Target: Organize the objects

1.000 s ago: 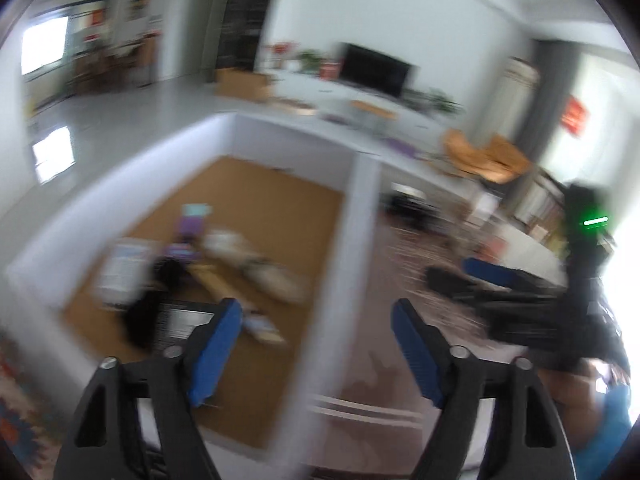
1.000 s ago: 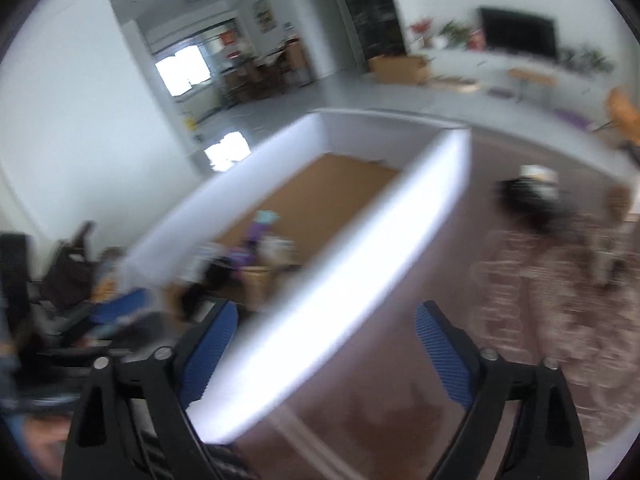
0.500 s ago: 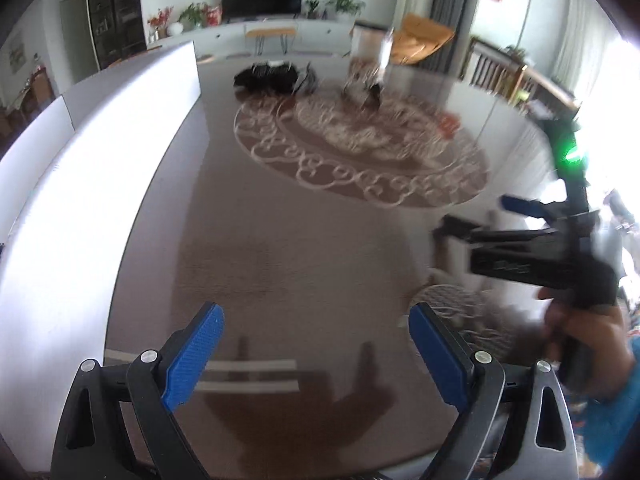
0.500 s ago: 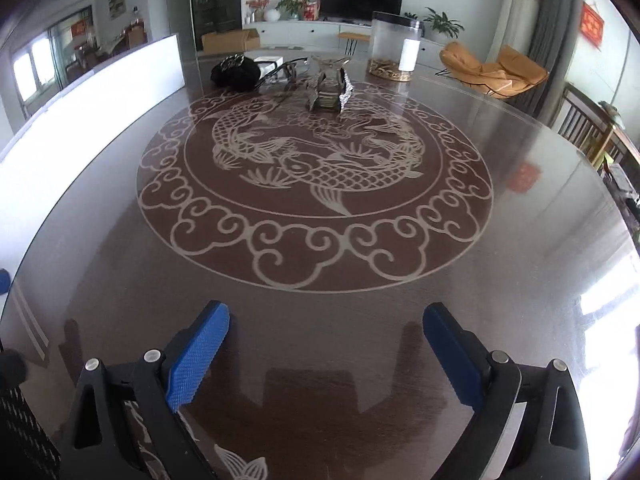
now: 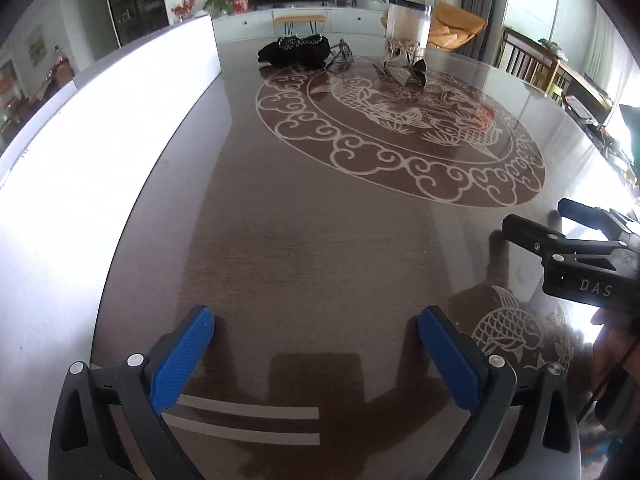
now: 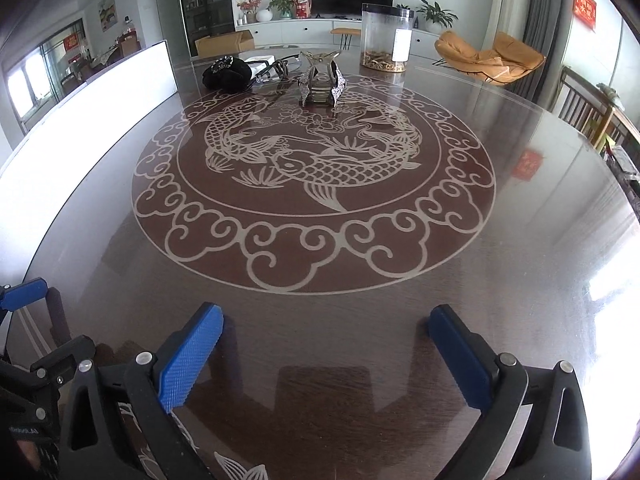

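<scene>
My left gripper [image 5: 316, 320] hovers over the near part of the dark round table [image 5: 304, 220]. Its jaws are opening and nothing is between the blue pads. My right gripper [image 6: 326, 316] is beside it over the same table, its jaws also opening and empty. It shows at the right edge of the left wrist view [image 5: 536, 216], held by a hand [image 5: 612, 344]. Far across the table lie a black pouch [image 6: 228, 70], a glass ornament [image 6: 320, 80] and a clear cylinder jar [image 6: 386, 38]. No loose objects lie near either gripper.
A tall white box wall [image 5: 100, 140] runs along the table's left side; what is inside it is hidden. A carp and cloud pattern [image 6: 312, 168] fills the table's middle. Cables and a white item lie by the pouch. Chairs and a TV cabinet stand beyond the table.
Both views swung from the white box, with its cork floor and scattered items, over to the patterned table and dropped closer to it. Both pairs of jaws have spread wider.
</scene>
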`<state>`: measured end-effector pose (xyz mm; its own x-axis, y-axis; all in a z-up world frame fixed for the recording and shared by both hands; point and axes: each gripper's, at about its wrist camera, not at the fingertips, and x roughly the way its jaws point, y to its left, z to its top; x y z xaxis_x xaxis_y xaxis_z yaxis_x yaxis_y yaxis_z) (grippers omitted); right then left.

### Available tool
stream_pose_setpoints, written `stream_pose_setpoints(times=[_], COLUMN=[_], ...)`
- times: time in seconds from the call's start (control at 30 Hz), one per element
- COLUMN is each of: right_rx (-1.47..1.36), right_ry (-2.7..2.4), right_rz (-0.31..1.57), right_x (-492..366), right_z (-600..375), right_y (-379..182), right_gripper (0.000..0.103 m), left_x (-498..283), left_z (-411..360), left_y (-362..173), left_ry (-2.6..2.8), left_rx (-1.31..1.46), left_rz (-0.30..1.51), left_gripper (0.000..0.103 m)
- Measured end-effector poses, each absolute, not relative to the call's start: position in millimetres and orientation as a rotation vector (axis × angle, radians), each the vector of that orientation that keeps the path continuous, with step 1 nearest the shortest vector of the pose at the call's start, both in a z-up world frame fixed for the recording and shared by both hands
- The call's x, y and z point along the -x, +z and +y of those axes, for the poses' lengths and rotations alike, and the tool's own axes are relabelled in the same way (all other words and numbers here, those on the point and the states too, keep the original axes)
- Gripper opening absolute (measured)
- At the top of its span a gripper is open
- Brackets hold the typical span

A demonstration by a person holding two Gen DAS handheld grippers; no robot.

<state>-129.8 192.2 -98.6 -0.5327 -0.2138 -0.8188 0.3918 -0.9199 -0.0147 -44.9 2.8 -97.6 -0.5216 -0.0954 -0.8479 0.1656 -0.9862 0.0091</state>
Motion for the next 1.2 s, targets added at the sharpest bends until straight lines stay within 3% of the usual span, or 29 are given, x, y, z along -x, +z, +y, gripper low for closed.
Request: stream_pose_setpoints(times=[1.2], right_rx=[-1.278], right_ry=[-2.466], right_rz=[0.279], right_x=[129.6], right_z=[193.1], right_y=[-98.1], right_gripper=[0.103], left_x=[109.6], left_z=[-6.4], left_y=[-103.7], left_ry=[-2.605], left_rx=[-1.423], left_rz=[0.132], left_gripper=[0.103])
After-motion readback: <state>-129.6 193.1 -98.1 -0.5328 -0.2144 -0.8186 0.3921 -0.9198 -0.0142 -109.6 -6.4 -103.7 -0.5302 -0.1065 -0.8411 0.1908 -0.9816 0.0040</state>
